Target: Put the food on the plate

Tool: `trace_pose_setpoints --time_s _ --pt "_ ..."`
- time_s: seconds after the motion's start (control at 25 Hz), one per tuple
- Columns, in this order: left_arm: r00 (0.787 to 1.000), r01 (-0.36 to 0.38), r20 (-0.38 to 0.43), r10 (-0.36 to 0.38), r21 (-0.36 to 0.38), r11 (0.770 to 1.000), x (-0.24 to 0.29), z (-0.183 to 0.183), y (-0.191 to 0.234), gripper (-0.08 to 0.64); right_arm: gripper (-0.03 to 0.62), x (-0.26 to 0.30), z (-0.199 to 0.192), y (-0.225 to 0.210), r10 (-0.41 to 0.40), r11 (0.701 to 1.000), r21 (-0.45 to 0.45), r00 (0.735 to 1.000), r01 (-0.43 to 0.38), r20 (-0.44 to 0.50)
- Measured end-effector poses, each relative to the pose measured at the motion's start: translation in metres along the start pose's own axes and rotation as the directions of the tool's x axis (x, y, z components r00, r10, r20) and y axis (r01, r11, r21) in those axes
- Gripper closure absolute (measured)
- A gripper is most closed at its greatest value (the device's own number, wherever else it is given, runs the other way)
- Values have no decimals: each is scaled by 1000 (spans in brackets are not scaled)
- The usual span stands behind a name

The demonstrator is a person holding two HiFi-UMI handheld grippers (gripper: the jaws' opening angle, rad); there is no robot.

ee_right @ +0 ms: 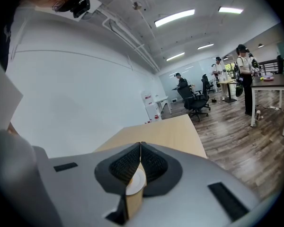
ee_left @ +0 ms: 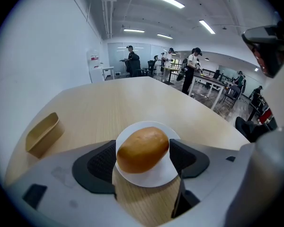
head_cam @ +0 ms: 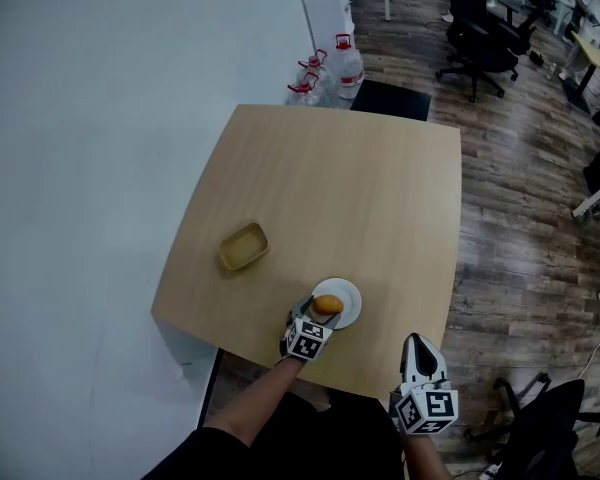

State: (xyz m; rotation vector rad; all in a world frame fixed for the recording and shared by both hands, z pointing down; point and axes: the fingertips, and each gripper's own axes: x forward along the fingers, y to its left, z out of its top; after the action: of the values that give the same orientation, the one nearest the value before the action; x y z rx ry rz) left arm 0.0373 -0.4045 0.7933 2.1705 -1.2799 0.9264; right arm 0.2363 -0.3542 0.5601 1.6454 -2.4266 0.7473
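The left gripper (ee_left: 143, 156) is clamped on a golden-brown bread roll (ee_left: 142, 149), holding it directly above the small white plate (ee_left: 152, 178) near the front edge of the wooden table (head_cam: 330, 188). The right gripper (ee_right: 140, 163) hangs aside, jaws together and empty. A good release likely means lowering until the roll rests on the plate, then spreading the jaws gently so it does not roll off.
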Motion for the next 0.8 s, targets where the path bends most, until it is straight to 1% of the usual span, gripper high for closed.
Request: trace_pose_setpoints --time_s 0.16,0.28,0.48,0.64,0.8 --pt "999 -5 43 6 -15 1000 -12 8 7 233 532 5 5 9 19 1000 -15 1000 -19 12" --pt "997 5 73 -2 -32 999 -20 8 12 235 532 5 9 16 29 999 -33 999 -28 20" --pt "994 4 112 1 -43 999 -29 5 22 233 532 2 21 25 7 999 -44 999 -5 54" --pt "993 22 115 -15 -56 998 -42 6 22 233 531 -8 32 38 -18 998 -58 997 22 79" --pt "991 39 130 -30 -70 997 -55 -12 22 233 532 -33 27 63 -41 997 -61 993 48 109"
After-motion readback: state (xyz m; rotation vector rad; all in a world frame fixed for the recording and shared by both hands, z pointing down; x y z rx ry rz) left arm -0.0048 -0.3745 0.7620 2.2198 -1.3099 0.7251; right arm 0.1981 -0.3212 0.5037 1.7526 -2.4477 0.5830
